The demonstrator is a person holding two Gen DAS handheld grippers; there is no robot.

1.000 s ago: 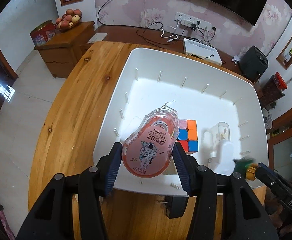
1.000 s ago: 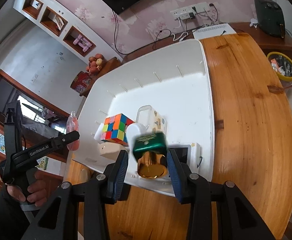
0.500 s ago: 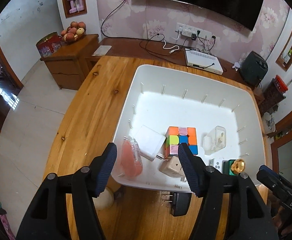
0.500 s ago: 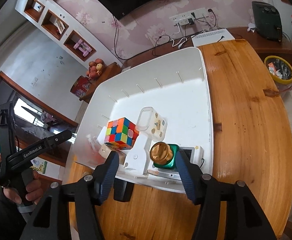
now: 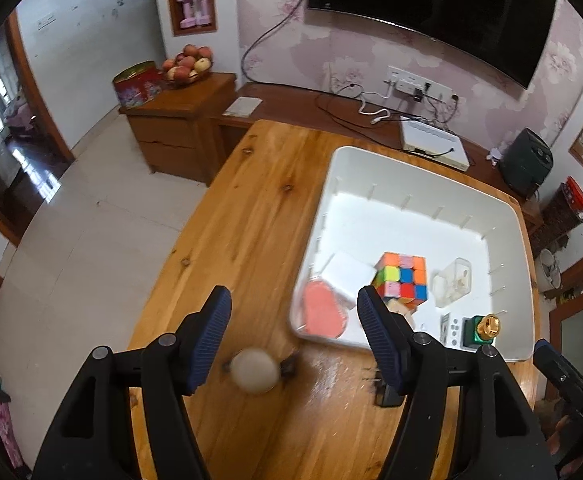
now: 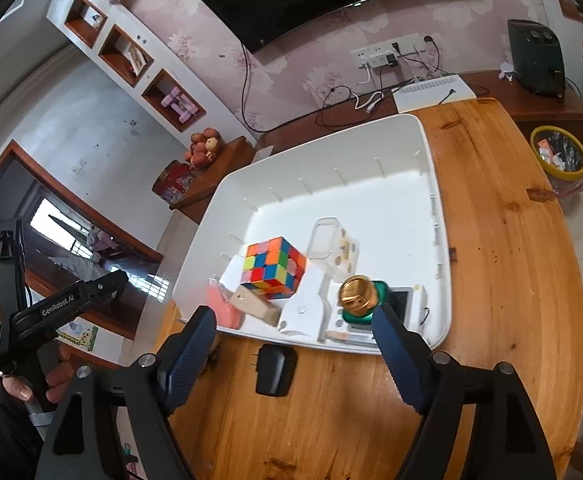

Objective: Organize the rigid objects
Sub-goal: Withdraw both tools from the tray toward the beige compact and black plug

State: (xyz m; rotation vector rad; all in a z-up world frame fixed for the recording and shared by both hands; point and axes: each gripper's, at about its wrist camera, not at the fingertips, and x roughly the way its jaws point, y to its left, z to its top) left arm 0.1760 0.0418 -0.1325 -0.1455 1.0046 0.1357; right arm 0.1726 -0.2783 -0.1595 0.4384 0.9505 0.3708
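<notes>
We hold both claws, the left claw and the right claw, opening and empty above the surface's near edge, since the pink tape dispenser and green-gold bottle lie released along the white bin's near wall.

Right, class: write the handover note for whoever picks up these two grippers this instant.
Left gripper: jaws opening, nothing between them, above the wooden table.
Right gripper: jaws opening, empty, near the white bin's front edge.
In the bin: pink tape dispenser, colour cube, green bottle with gold cap, clear box, wooden block.
Done: those are binned.
Left: round pale object and black plug adapter on the table.
</notes>
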